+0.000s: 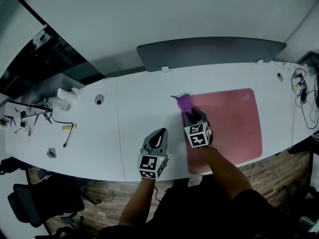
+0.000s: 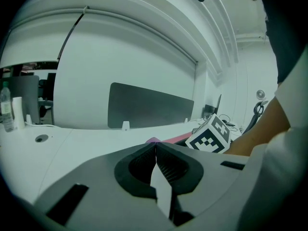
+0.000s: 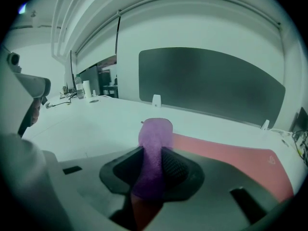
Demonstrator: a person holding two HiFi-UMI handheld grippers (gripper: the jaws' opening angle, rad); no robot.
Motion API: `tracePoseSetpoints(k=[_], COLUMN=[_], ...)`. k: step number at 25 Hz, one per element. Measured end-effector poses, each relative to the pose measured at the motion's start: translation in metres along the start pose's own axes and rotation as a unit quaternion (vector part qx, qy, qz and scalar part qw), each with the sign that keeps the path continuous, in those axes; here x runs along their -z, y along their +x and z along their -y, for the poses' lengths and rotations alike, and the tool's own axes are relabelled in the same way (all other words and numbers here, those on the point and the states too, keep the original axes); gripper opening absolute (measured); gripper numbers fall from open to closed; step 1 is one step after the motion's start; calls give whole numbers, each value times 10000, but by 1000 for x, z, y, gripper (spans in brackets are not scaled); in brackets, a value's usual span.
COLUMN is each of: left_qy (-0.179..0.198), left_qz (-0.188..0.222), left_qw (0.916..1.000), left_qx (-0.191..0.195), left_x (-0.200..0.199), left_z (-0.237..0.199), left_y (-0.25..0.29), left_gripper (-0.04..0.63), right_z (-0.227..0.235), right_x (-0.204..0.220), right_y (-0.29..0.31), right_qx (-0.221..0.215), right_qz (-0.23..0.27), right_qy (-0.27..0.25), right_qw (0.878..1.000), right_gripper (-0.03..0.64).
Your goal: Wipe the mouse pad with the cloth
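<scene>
My right hand-held gripper (image 1: 192, 116) clamped on purple cloth (image 1: 184, 102); cloth end pokes out past jaw tips. Cloth sits at far left corner of pink mouse pad (image 1: 229, 119), on white table (image 1: 124, 118). My left hand-held gripper (image 2: 156, 147): jaws together, nothing between them, over bare table just left of pad.

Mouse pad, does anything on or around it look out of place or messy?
Nothing stands out. The mouse pad lies flat on the desk, with no spill or damage visible. The cloth is clamped in the right gripper at the pad's far left corner.
</scene>
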State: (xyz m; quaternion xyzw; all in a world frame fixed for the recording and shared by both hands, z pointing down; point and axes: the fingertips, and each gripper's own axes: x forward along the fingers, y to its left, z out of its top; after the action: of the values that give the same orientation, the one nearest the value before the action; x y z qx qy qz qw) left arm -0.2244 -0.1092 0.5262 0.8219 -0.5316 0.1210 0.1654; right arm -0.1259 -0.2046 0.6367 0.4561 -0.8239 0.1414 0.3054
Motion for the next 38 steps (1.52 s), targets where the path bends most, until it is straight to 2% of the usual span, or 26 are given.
tracePoseSetpoints(k=[3,8,21,33,38], left_qy=[58,232,63,-210,-93], left_qz=[-145,-131,-290,-482,-537], left_qw=[9999,9996,9995,9977,9978], left_qx=[51,100,134,421,390], left_x=[5,1,8,16,12], left_z=[5,14,49,84,96], left_y=[5,20,46,74,83], left_gripper=[21,21,21,21,21], right_z=[9,22,59,107,123], right_x=[3,6,15,31,37], right_y=[-2,-5,-13,-28,-34], right_qx=[26,-46,-37,210,244], right_qz=[-13,10,2,-75,-65], right_qy=[-29,-57,-107,33,-168], right_qw=[10000,10000,9999,9997,9995], right_gripper=[123,123,123,124,124])
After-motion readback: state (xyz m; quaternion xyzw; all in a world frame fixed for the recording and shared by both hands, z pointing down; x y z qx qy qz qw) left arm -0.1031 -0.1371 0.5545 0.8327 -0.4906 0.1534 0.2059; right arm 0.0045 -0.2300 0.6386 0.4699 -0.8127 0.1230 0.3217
